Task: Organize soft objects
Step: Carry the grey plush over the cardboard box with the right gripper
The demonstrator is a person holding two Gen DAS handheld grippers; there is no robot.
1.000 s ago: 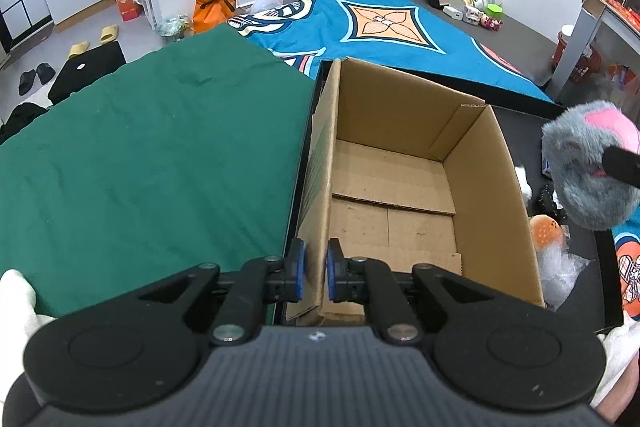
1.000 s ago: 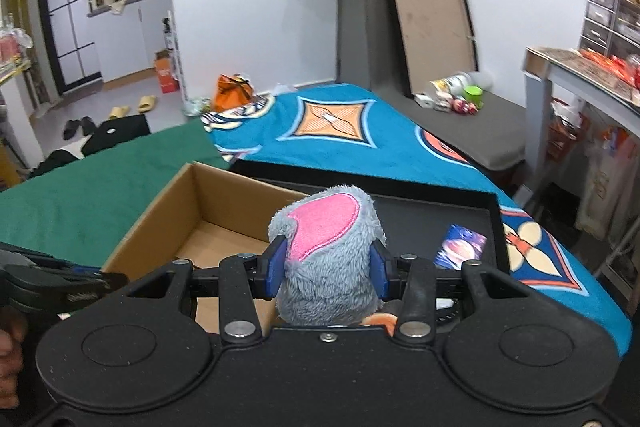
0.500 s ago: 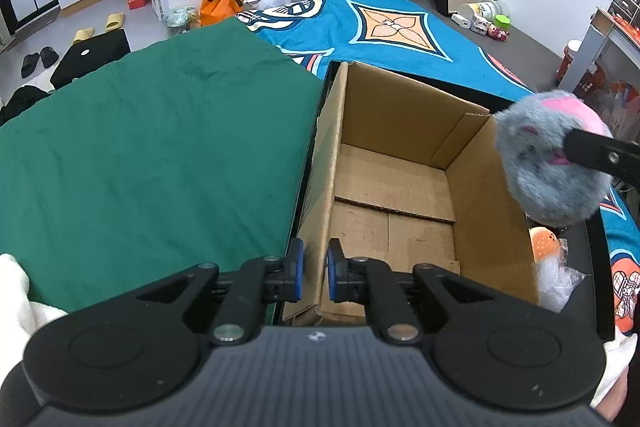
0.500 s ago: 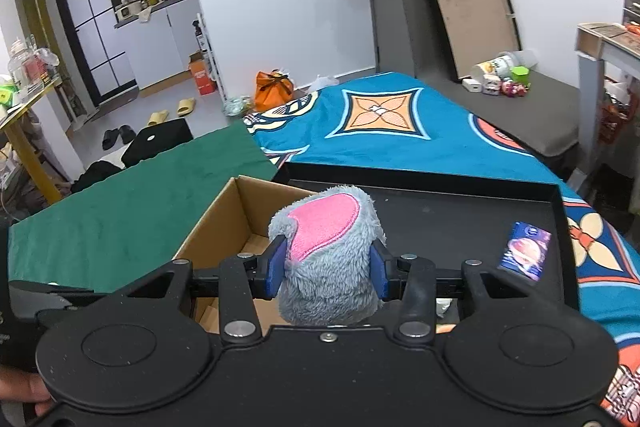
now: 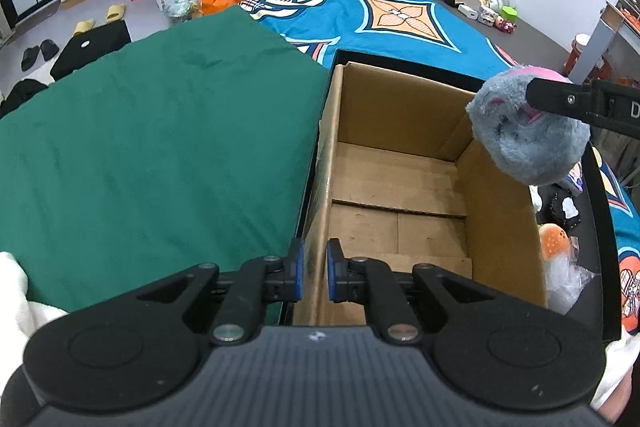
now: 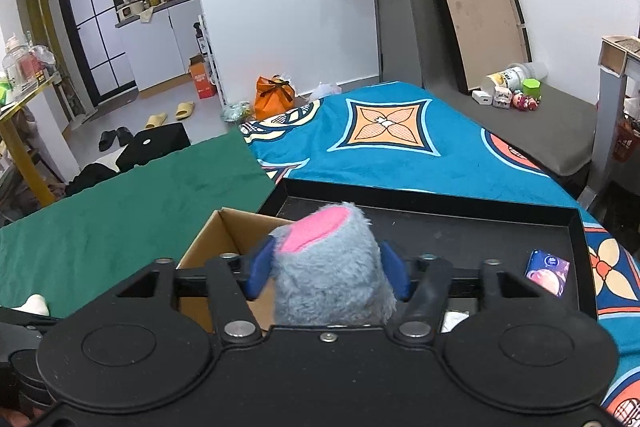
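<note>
— What have you got in the right tongs (image 6: 327,273)?

— A round grey plush toy with a pink patch (image 6: 329,271). My right tongs pinch it across its middle, blue pads sunk into the fur on both sides. I judge it very light and squashy, so it gives under the pads and won't slip or break. The thick body is the right place to hold it, since a loose tuft of fur would stretch and let it swing.

— And where is the toy now?

— In the air, by the right wall of the open brown cardboard box (image 5: 404,183), roughly level with its top edge, as my left view shows it (image 5: 524,135). The box stands in the black shallow tray (image 6: 460,223) and has nothing in it.

— Your left tongs (image 5: 314,269)?

— Nearly pressed together, pinching the box's near-left wall to steady it.

— What has changed over the last second?

— The toy has risen and come in from low beside the box toward its rim. The left tongs have kept the same grip on the wall. An orange plush (image 5: 554,242) and crinkly clear plastic (image 5: 566,277) lie untouched in the tray to the right of the box.
</note>
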